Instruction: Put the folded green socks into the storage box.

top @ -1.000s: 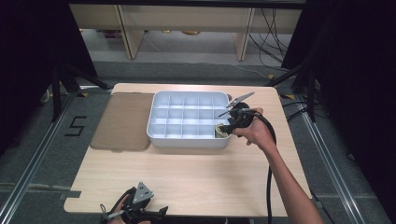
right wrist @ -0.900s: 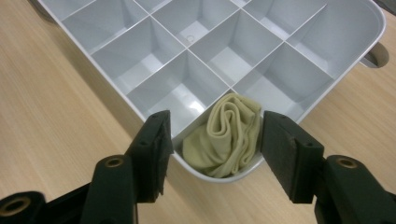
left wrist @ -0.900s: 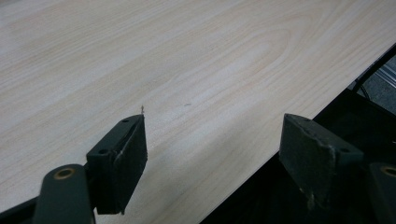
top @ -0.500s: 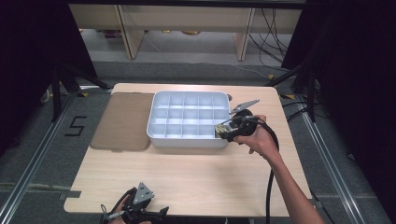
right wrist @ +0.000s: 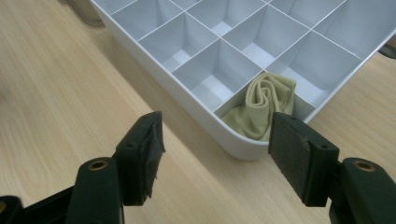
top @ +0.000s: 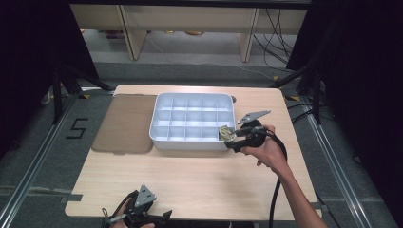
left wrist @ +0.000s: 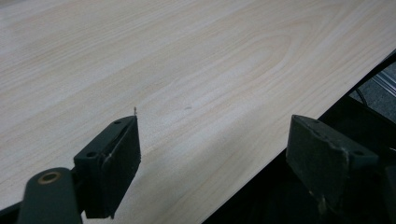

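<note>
beige cloth tucked into corner cell, right tongs backing off

beige rolled cloth [right wrist: 264, 105] sits in the near right corner compartment of the white divided tray [top: 161, 124], bunched and standing a little above the cell walls, one fold draped toward the rim. seen also from above as a small pale wad [top: 224, 132] at that same corner.

right tongs [top: 234, 140] just beside the tray's corner, over the table [top: 204, 180], jaws apart and just been opening, nothing between the pads; cloth free of them, lying past the tips in the right gripper view [right wrist: 215, 151]. reads as a release just made.

left tongs [top: 142, 219] low at the near edge of the table, jaws spread wide and just been opening further, empty, bare wood grain between them [left wrist: 212, 158].

brown flat lid or mat [top: 124, 122] lies touching the tray's left side.

judged so far: one piece placed, one cell filled. all other compartments visibly empty. no further cloths in sight on the table, so what remains cannot be told; possibly more items to sort, or the lid to go on.
</note>
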The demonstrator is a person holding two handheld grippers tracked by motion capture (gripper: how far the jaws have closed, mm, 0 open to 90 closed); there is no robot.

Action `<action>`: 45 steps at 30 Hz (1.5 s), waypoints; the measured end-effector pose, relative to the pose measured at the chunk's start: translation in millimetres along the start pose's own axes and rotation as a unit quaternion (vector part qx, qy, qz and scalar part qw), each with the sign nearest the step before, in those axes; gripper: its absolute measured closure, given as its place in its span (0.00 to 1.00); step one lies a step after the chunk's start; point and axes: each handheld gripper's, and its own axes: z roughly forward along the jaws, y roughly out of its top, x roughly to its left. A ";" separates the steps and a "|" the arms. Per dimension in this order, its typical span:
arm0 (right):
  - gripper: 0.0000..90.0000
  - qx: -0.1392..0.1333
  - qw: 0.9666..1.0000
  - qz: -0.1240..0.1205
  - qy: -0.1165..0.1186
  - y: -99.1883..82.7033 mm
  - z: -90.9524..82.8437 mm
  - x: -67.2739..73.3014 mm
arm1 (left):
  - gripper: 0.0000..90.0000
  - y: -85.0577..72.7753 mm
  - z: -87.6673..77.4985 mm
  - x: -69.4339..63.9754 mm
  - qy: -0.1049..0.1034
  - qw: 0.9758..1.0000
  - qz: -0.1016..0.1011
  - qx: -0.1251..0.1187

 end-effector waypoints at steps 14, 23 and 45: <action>0.38 -0.035 0.999 0.003 0.019 -26.5 0.0 6.4 | 0.19 -0.6 0.2 1.9 0.002 1.000 0.003 -0.003; 0.37 -0.037 0.999 0.004 0.019 -39.8 -3.8 6.6 | 0.19 -0.9 -0.6 3.1 0.002 1.000 0.000 -0.004; 0.30 -0.060 0.998 -0.003 0.019 -61.1 -8.5 25.3 | 0.19 -1.6 -0.4 3.0 0.001 1.000 0.003 -0.004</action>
